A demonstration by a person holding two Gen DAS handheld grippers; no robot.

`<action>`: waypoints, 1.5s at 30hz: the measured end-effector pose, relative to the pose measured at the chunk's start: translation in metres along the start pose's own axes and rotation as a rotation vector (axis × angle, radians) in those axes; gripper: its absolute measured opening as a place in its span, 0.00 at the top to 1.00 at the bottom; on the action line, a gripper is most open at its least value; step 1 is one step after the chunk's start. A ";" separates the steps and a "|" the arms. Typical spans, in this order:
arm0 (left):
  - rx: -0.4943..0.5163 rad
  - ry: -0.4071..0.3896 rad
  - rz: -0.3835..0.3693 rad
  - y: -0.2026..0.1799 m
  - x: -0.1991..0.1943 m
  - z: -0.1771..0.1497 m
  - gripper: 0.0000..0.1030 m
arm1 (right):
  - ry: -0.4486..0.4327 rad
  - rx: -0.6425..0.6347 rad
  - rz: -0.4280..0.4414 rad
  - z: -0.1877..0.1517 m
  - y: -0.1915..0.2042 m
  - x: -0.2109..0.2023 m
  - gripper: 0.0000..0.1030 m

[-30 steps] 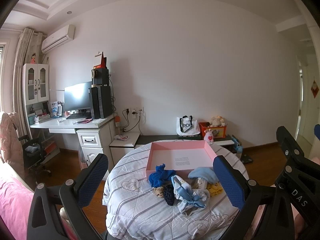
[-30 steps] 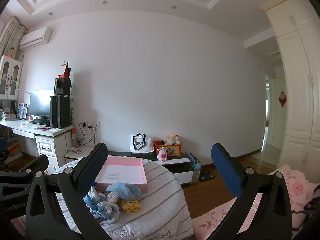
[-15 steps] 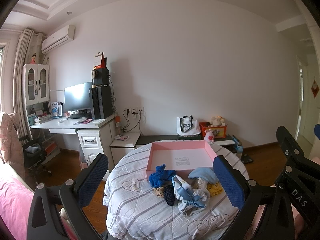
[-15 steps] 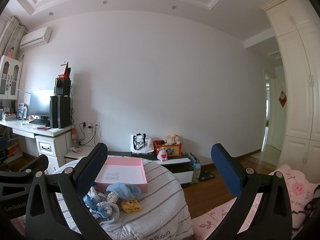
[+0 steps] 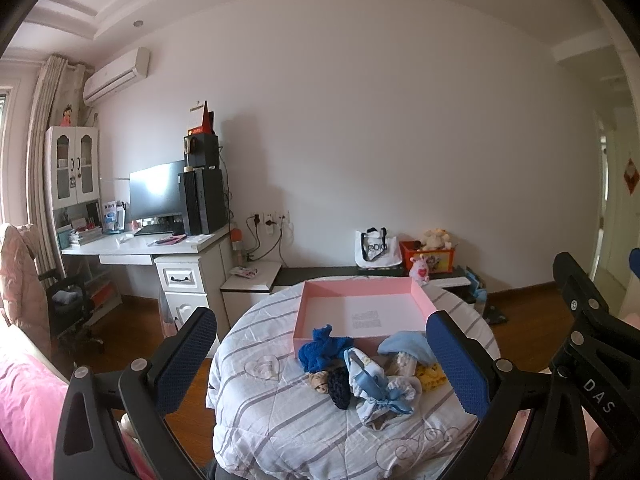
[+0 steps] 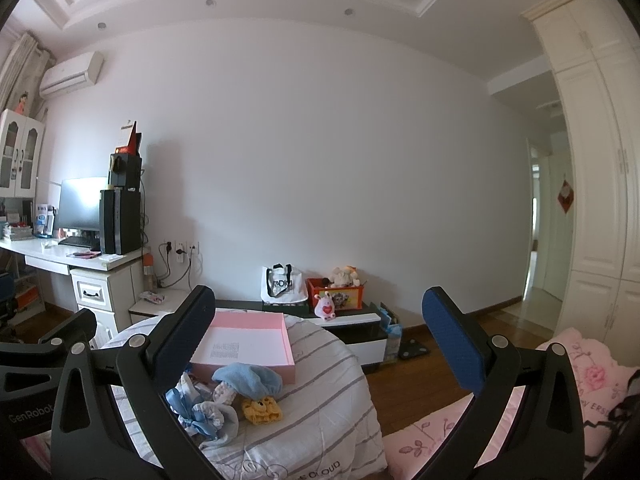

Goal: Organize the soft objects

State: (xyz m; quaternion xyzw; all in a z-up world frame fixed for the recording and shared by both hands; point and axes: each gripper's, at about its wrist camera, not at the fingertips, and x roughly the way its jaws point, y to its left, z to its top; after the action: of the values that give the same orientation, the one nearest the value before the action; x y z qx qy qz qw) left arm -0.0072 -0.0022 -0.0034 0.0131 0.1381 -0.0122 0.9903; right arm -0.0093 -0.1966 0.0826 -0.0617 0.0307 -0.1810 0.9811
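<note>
A pile of soft things lies on a round table with a striped quilt [image 5: 276, 408]: a dark blue knit piece [image 5: 322, 348], a black knit ball [image 5: 340, 388], a light blue and white cloth [image 5: 376, 392], a pale blue hat [image 5: 404, 344] and a yellow bear piece [image 6: 262, 408]. An open pink box [image 5: 360, 312] stands just behind them, holding only a white sheet. My left gripper [image 5: 320, 364] is open and empty, held back from the pile. My right gripper [image 6: 316, 346] is open and empty, to the right of the pile [image 6: 224, 396].
A white desk [image 5: 160, 244] with a monitor stands at the left wall. A low bench with a tote bag [image 5: 374, 248] and a toy box [image 5: 430, 258] lies behind the table. A pink bed [image 6: 500, 420] is at the right; wooden floor surrounds the table.
</note>
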 end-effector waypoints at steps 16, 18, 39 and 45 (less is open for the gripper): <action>0.015 0.127 0.000 0.000 0.048 -0.010 0.00 | 0.129 -0.014 0.022 -0.030 0.013 0.047 0.00; 0.018 0.152 0.004 0.000 0.058 -0.011 0.00 | 0.156 -0.015 0.025 -0.037 0.014 0.056 0.00; 0.032 0.413 0.026 -0.006 0.175 -0.038 0.00 | 0.430 -0.065 0.051 -0.109 0.038 0.136 0.00; 0.030 0.452 0.018 -0.003 0.195 -0.047 0.00 | 0.482 -0.078 0.050 -0.121 0.046 0.147 0.00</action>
State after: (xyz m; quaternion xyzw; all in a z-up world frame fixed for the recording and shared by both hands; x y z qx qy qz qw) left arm 0.1674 -0.0078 -0.1016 0.0313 0.3559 -0.0020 0.9340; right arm 0.1338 -0.2204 -0.0486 -0.0540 0.2726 -0.1650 0.9463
